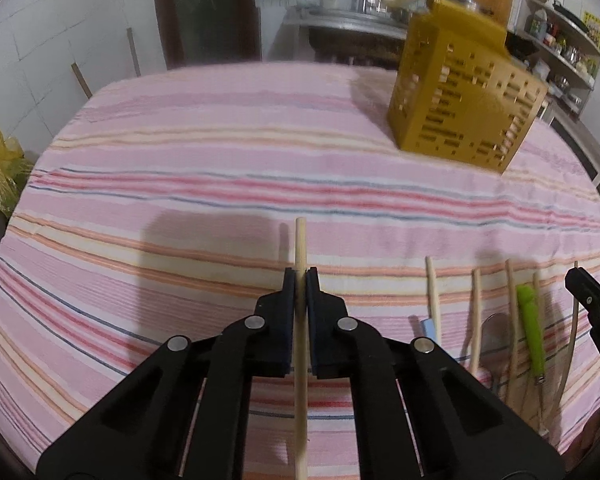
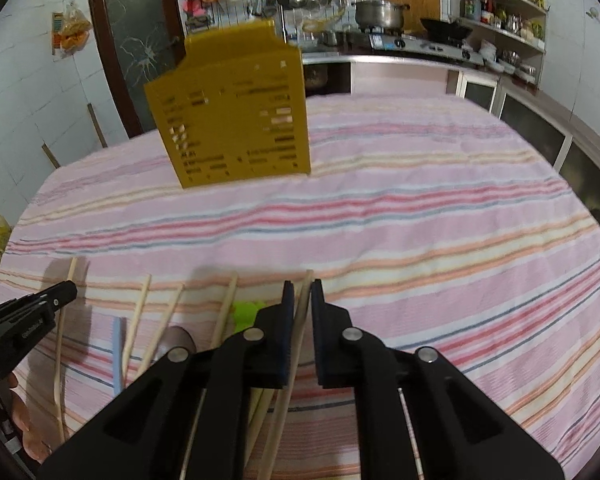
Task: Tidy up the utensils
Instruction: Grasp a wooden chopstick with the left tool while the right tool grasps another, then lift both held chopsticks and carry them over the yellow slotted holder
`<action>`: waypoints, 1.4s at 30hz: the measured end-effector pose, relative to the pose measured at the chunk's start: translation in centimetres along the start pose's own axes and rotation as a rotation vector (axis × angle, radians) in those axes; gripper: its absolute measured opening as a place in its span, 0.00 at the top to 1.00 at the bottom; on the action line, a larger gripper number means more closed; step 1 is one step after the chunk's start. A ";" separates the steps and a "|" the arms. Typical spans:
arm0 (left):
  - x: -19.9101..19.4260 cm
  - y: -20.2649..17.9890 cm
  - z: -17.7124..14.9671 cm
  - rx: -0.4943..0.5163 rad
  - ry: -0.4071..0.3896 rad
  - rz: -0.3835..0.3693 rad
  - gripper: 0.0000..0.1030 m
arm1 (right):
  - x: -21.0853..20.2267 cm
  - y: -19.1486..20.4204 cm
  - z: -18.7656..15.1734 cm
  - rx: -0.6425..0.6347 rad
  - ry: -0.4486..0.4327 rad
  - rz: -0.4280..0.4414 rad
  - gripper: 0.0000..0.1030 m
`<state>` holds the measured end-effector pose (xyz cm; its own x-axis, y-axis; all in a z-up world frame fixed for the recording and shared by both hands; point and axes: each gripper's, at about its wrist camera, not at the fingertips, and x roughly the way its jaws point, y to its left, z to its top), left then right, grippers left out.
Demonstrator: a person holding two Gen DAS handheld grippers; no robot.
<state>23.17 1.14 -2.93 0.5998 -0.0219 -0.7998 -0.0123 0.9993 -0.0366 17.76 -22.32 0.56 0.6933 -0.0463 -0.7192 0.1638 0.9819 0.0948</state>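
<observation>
left gripper (image 1: 300, 276) clamps a pale wooden chopstick (image 1: 300, 248) pointing to 12 o'clock; right gripper (image 2: 300, 286) pinches another thin wooden stick (image 2: 305, 300).

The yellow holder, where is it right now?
The yellow holder stands upright at the table's far side, on the striped cloth, far right in the left wrist view and well beyond the loose chopsticks.

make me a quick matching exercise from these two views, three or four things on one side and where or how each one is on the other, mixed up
Things:
1. left gripper
2. yellow utensil holder
3. green-handled utensil
4. striped tablecloth

States:
a. lies flat among the wooden sticks
b. covers the table
c. shut on a wooden chopstick
d. stands upright at the far side of the cloth

Pairs: 1-c, 2-d, 3-a, 4-b
</observation>
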 end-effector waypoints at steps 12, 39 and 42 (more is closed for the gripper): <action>-6.9 -0.3 1.1 0.021 -0.217 -0.020 0.96 | -2.9 0.4 1.9 -0.038 -0.137 0.032 0.94; -11.6 -1.2 4.6 0.003 -0.457 -0.167 0.96 | -7.8 0.5 6.6 -0.094 -0.459 0.099 0.95; -11.3 -1.1 4.9 -0.004 -0.461 -0.156 0.96 | -7.5 0.7 6.7 -0.102 -0.460 0.106 0.95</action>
<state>20.28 0.41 9.06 0.8868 -0.1537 -0.4359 0.1030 0.9851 -0.1378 17.35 -22.54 10.63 0.9448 0.0010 -0.3276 0.0221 0.9975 0.0668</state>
